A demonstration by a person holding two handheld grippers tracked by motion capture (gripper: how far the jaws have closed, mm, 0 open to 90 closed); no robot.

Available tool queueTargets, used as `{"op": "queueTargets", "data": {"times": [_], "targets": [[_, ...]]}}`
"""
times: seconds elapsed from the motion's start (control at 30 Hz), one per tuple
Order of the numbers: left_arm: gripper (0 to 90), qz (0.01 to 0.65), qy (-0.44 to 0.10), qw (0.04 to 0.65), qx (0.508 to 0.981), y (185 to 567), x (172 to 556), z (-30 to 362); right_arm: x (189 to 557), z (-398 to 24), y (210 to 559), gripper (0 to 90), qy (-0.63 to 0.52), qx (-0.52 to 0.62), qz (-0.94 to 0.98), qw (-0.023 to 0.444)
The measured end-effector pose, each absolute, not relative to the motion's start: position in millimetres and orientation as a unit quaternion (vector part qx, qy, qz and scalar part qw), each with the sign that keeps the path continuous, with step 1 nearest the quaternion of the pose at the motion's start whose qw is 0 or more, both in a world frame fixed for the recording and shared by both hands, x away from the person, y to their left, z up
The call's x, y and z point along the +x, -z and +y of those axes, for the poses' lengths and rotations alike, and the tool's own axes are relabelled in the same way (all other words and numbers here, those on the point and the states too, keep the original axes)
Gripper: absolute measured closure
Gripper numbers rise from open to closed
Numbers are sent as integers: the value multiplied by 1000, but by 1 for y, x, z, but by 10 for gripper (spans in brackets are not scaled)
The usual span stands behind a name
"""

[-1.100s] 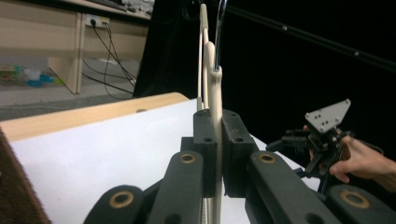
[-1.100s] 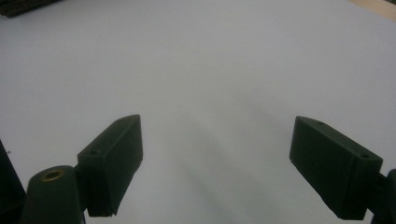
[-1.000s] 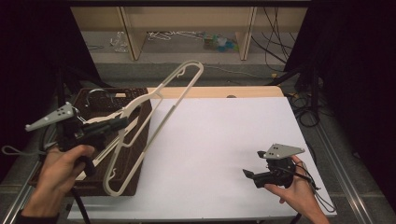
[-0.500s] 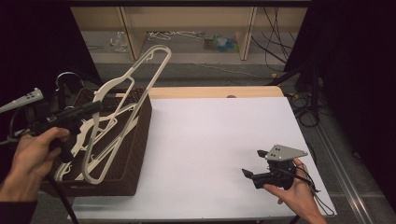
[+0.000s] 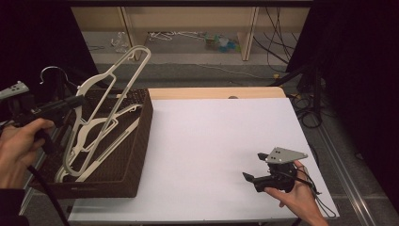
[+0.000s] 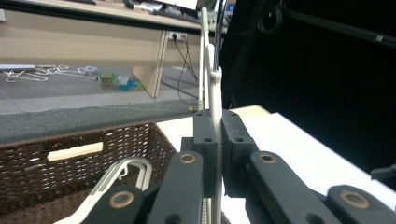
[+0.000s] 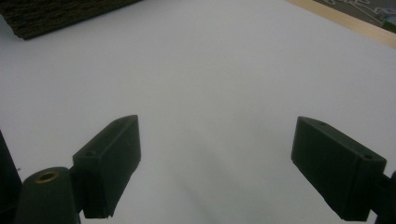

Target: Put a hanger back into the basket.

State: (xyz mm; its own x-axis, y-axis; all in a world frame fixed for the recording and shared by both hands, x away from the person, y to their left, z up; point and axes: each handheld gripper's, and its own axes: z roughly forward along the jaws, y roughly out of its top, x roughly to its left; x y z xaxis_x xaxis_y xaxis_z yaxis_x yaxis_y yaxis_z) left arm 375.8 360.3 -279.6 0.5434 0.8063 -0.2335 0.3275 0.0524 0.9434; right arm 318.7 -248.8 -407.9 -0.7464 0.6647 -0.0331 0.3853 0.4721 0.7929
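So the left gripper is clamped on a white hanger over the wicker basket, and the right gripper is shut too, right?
Not quite: the right gripper is open, jaws wide apart in the right gripper view. The left gripper is clamped on the white hanger over the wicker basket.

The table [image 5: 221,141] had a white top and a strip of pale wood along its far edge. Past it the floor [image 5: 188,59] was grey. A low wooden shelf [image 5: 244,28] stood at the back on light legs. Under it, small things lay on the floor: some thin white wire shapes [image 5: 164,35] and a few blue and green bits [image 5: 223,43], too small to tell what they were. Black cables [image 5: 277,33] hung down at the back right, and more lay in loops beside the table. Dark curtains [image 5: 357,70] closed in both sides. The light fell bright on the table, and the sides stayed dark.
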Motion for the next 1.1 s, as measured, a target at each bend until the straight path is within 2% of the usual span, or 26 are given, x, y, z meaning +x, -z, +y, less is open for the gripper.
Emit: {"op": "queueTargets", "data": {"times": [0.27,0.57,1.1], "targets": [[859,424,-225,538,693,293,390,366,319,-249,408,167,-408,310,841,172],[858,440,-221,516,701,313,398,383,319,-248,409,167,-406,305,845,167],[858,472,-170,501,705,358,395,407,319,-245,410,168,-401,302,850,160]]}}
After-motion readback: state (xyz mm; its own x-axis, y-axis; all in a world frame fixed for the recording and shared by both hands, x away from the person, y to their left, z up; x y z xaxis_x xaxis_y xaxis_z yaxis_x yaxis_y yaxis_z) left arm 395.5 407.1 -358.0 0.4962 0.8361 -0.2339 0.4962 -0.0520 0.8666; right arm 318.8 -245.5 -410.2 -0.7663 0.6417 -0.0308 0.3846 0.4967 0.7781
